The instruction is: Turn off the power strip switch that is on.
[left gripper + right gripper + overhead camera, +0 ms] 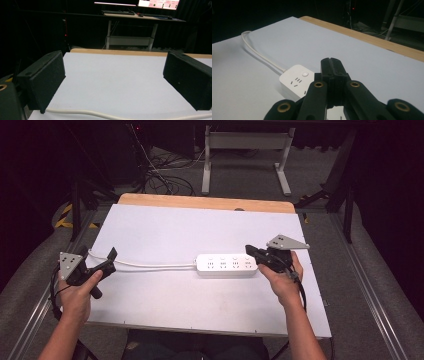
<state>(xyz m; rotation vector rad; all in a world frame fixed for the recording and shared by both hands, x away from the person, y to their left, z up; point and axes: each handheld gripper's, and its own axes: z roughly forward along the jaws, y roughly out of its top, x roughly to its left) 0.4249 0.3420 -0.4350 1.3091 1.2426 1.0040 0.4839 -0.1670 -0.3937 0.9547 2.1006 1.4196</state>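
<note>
White power strip (227, 264) unlabelled, right gripper (250, 251) closed empty, left gripper (111, 258) open.

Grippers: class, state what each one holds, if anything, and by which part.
Nothing. The left gripper is open above the white cable; the right gripper is shut, empty.

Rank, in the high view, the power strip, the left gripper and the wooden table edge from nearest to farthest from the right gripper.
1. Power strip: right beside the right gripper, on its left.
2. Wooden table edge: along the far side of the table.
3. Left gripper: at the table's left edge.
</note>
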